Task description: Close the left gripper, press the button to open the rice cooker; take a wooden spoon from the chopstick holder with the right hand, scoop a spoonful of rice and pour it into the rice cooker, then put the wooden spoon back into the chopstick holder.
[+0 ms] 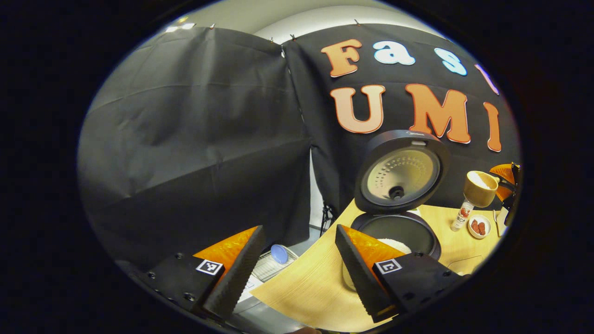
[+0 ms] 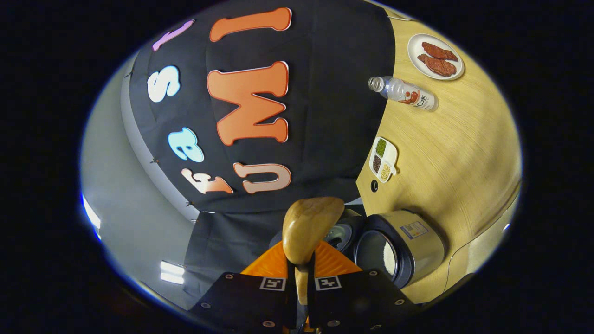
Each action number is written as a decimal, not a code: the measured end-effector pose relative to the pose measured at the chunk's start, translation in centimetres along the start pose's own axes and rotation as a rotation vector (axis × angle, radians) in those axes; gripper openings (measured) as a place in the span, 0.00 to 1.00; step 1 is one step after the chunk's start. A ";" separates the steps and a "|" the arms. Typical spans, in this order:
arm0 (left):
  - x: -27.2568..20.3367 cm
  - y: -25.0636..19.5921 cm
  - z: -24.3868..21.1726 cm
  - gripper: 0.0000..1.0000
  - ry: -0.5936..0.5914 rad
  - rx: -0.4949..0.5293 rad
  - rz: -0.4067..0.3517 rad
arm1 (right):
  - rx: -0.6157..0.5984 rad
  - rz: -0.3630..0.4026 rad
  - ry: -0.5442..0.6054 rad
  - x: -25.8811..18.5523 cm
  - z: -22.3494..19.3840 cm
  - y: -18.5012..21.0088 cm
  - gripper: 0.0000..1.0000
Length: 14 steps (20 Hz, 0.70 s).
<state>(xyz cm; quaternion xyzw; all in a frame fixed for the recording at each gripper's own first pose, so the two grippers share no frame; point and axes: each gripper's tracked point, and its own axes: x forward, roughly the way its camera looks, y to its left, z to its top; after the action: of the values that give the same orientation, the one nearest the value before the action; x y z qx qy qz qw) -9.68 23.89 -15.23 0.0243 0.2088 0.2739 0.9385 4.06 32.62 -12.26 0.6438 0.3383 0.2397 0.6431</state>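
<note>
Left gripper (image 1: 297, 266) fingers spread, empty, near table (image 1: 297, 287) edge. Right gripper (image 2: 301, 278) fingers clamped on wooden spoon (image 2: 306, 229) handle, long axis running forward from fingers, bowl tipped, beside and above rice cooker (image 2: 408, 246). Cooker lid (image 1: 401, 171) upright, pot open, rice inside. Bottle (image 2: 403, 94), plate (image 2: 457, 69) far, well apart.

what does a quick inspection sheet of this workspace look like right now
surface: wooden table, bare between items
job's things: rice cooker lid up, white rice in the pot; wooden spoon clamped, bowl holding rice in the left gripper view
clutter: bottle, plate of red pieces, three-part dish of grains
grippers: left gripper open, holding nothing; right gripper shut on the spoon handle
cables: nothing seen
surroundings: black cloth wall; wire rack with a blue item below the table edge
</note>
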 end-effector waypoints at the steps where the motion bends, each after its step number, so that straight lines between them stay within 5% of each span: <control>1: -0.1 0.7 -0.5 1.00 0.011 -0.007 0.013 | -0.035 -0.032 -0.012 1.0 -0.1 -0.5 0.08; 8: 1.0 5.0 -1.7 1.00 0.040 -0.025 0.098 | -0.384 -0.216 -0.047 5.2 -1.1 -3.1 0.09; 14: 2.7 6.3 -1.3 1.00 0.037 -0.011 0.119 | -0.635 -0.226 -0.059 6.9 -2.4 -0.8 0.09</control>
<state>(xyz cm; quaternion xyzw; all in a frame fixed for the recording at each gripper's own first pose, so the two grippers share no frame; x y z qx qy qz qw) -11.37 30.57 -16.46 0.0265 0.2229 0.3306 0.9167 6.76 39.31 -13.83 0.3764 0.2970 0.2416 0.8436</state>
